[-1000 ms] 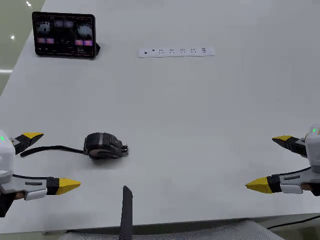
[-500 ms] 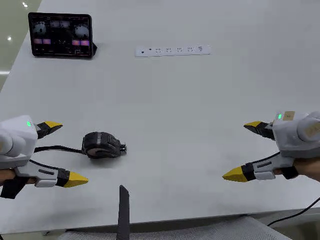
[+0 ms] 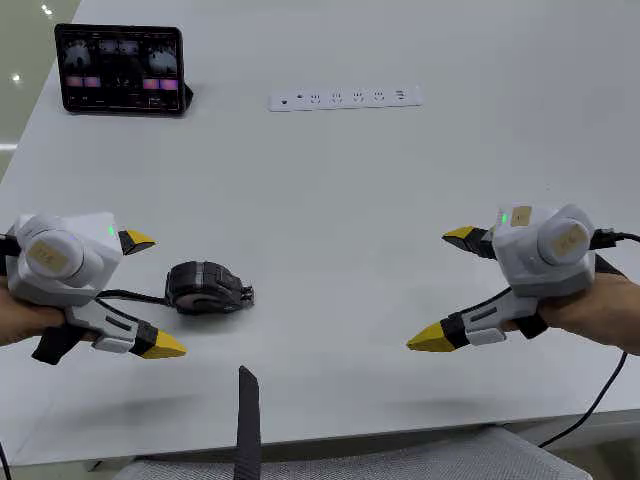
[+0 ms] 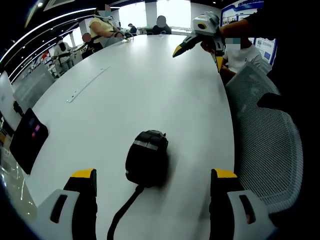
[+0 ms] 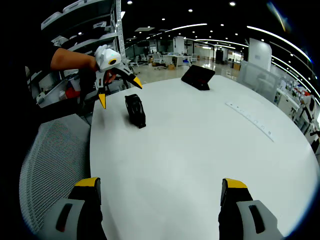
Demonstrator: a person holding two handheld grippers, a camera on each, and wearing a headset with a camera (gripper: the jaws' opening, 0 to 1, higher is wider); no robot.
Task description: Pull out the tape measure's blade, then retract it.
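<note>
- Now the tape measure (image 3: 205, 289) sits on the white table (image 3: 330, 200), just ahead of the left gripper (image 3: 150, 293) and untouched. The right gripper (image 3: 440, 287) hovers well apart on the other side.
- Both grippers have their 2 jaws spread wide, holding nothing.
- Judging by looks, the case is dense and rigid with grippy dark sides, so 1 gripper could clamp across its flanks. The blade is likely thin, springy steel, best pinched at the hook (image 3: 250, 295).
- Its long axis runs across the bench, hook end toward the right gripper, black strap (image 3: 120, 296) trailing toward the left.
</note>
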